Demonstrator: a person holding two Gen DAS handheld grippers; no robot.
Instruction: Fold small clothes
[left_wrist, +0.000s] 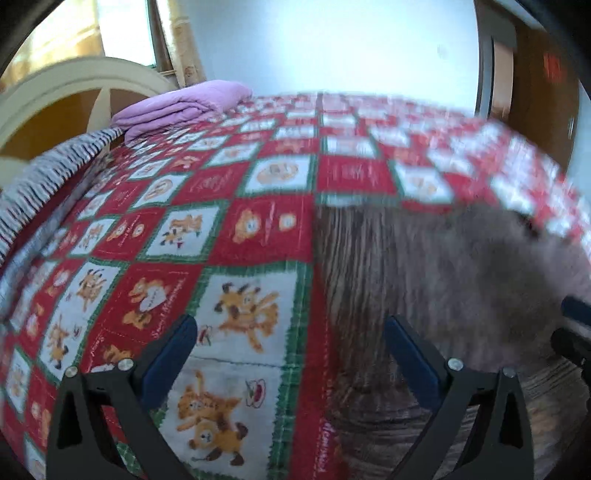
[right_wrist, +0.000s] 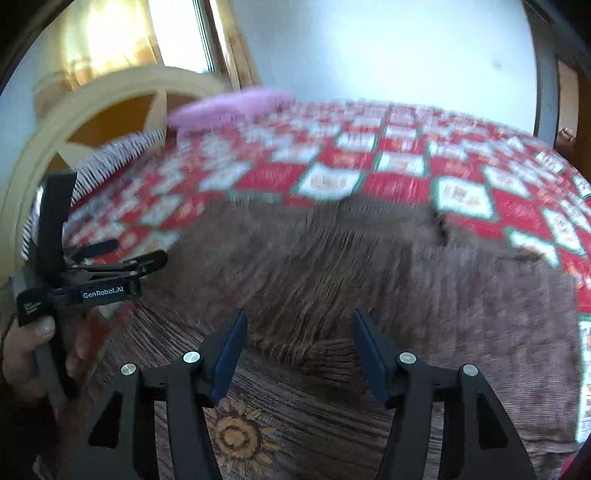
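- The left gripper (left_wrist: 290, 347) is seen with its blue-padded fingers (left_wrist: 173, 350) spread wide, and nothing is held between them.
- The right gripper (right_wrist: 297, 350) is likewise spread open, and nothing is gripped by its fingers (right_wrist: 227, 360).
- The brown garment (right_wrist: 351, 295) is spread flat under and ahead of the right gripper; the cloth lies below the gap, though whether it is touched cannot be told.
- In the left wrist view the garment's straight left edge runs just inside the right-hand finger, so most of the gap is over the quilt (left_wrist: 229, 229) rather than the garment.
- The garment is made of a soft ribbed fabric in streaky brown, and an orange sunflower motif (right_wrist: 236, 434) is shown near its closest edge.
- The left gripper's black handle is seen in the right wrist view, held by the left hand (right_wrist: 22, 350) at the garment's left side.
- The bed is covered by a quilt of red and white squares edged in green, printed with orange cartoon animals.
- A folded purple blanket (left_wrist: 184, 107) is laid at the far corner, beside a striped cloth (left_wrist: 48, 173) and a cream headboard (left_wrist: 48, 92).
- A pale wall, a curtained window (left_wrist: 85, 33) and a wooden door (left_wrist: 535, 88) are seen beyond.
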